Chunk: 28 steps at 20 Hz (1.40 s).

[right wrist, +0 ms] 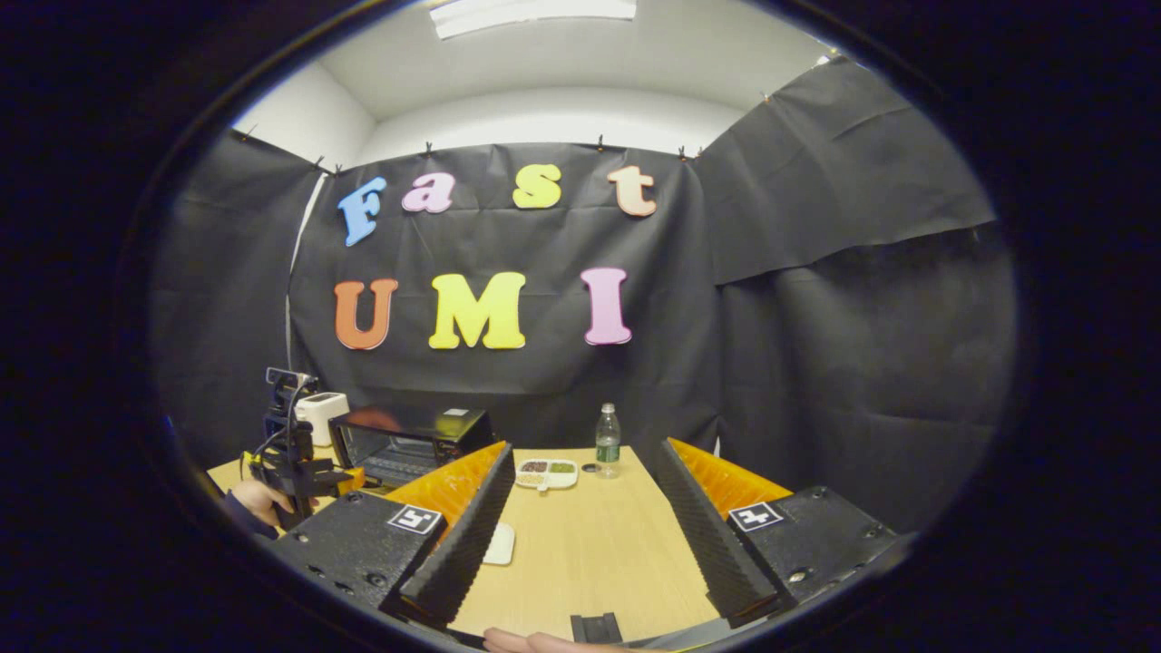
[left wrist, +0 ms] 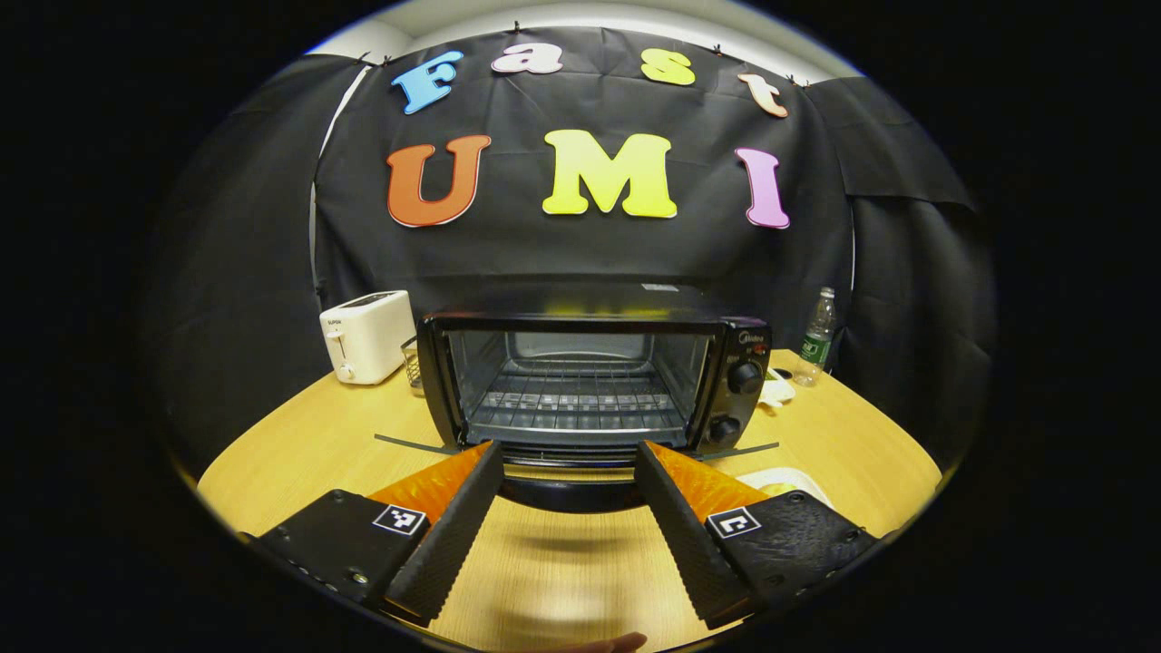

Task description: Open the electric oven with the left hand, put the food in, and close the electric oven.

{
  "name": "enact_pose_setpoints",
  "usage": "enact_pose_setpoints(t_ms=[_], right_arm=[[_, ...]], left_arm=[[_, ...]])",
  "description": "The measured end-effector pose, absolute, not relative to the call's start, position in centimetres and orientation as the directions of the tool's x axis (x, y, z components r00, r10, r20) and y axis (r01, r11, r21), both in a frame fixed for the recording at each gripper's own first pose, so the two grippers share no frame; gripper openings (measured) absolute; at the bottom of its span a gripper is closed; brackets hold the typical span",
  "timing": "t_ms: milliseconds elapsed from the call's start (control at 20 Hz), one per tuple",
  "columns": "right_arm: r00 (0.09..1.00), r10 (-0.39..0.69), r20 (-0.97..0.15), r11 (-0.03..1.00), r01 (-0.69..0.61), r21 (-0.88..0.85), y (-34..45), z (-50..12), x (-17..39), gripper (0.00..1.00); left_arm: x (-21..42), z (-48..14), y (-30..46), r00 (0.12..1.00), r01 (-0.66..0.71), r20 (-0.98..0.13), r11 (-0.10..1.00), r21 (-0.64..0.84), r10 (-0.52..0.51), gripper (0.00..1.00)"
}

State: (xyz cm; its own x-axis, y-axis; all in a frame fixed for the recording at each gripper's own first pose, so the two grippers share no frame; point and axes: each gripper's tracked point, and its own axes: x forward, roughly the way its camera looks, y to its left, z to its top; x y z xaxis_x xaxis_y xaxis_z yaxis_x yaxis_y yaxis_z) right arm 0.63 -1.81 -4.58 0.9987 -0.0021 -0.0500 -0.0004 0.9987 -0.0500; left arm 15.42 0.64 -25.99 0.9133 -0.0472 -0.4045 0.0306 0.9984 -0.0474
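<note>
Black oven (left wrist: 590, 381) open, wire rack (left wrist: 576, 394) bare

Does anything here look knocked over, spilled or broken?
Nothing stands out. The oven sits square on the table with its door dropped open and the rack level inside. The toaster and water bottle stand upright, and no spill shows.

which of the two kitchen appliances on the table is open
The black electric oven: its door is down, exposing the rack. The white toaster to its left has no door.
</note>
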Motion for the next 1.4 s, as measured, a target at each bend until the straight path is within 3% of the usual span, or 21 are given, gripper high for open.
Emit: enact_pose_setpoints(t_ms=[300, 650, 800, 900, 1100, 1400], right_arm=[[0.998, 0.004, -0.067, 1.0, -0.006, -0.025, -1.0, -5.6, 1.0, 0.97], [0.996, -0.001, -0.094, 1.0, -0.002, -0.029, -1.2, -7.1, 1.5, 0.96], [0.994, -0.011, -0.108, 1.0, 0.009, -0.017, -1.5, -7.5, 1.8, 0.96], [0.993, -0.007, -0.119, 1.0, 0.005, -0.015, -1.4, -8.0, 2.0, 0.96], [0.989, -0.012, -0.145, 1.0, 0.01, -0.015, -1.4, -9.4, 2.6, 0.96], [0.98, -0.002, -0.197, 1.0, 0.0, -0.01, -0.4, -11.7, 3.5, 0.96]], left_arm=[[13.0, -28.8, 0.6, 0.904, 0.038, -0.422, 0.997, -0.061, -0.06, 0.97], [10.2, -35.7, 0.3, 0.825, 0.027, -0.559, 0.995, -0.1, -0.078, 0.95], [10.1, -34.7, 0.4, 0.849, 0.037, -0.523, 0.996, -0.082, -0.074, 0.96], [9.6, -35.9, 0.6, 0.822, 0.037, -0.563, 0.994, -0.104, -0.09, 0.94], [9.0, -34.2, 2.0, 0.838, -0.007, -0.543, 0.993, -0.121, -0.06, 0.94], [6.8, -26.7, 3.0, 0.898, -0.026, -0.439, 0.99, -0.138, -0.037, 0.94]])
